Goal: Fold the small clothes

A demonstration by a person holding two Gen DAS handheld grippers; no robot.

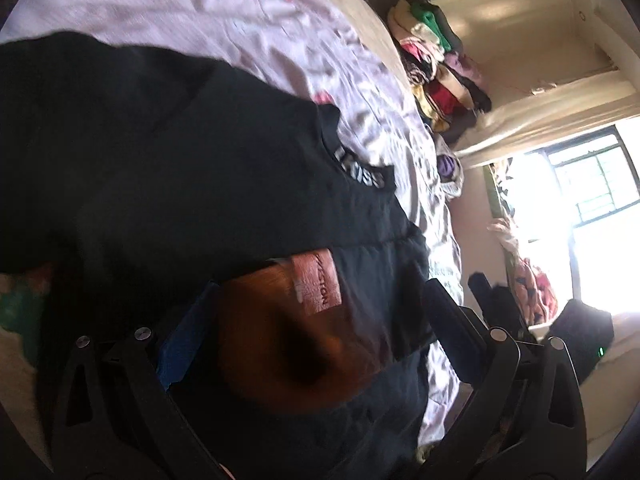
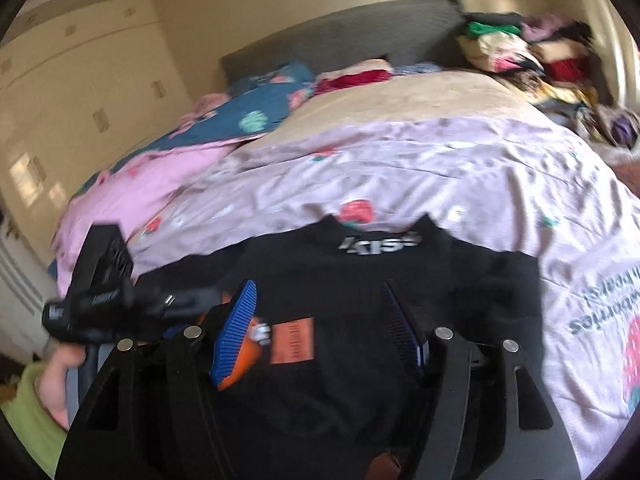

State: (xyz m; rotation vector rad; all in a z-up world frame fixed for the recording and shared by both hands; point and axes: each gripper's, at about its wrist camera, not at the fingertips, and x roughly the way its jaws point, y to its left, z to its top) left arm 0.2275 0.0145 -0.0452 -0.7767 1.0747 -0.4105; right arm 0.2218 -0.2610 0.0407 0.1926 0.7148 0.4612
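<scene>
Both our left gripper (image 1: 316, 340) and right gripper (image 2: 320, 332) hang wide open, holding nothing, over the black top (image 2: 360, 280) on the pink bedsheet (image 2: 440, 168); looks light and floppy, so we'd pinch a hem edge.

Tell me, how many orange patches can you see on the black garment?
1 sure: the orange label patch on the black garment between both open grippers, also in the left wrist view. A second brownish patch may sit at the bottom edge, mostly hidden.
</scene>
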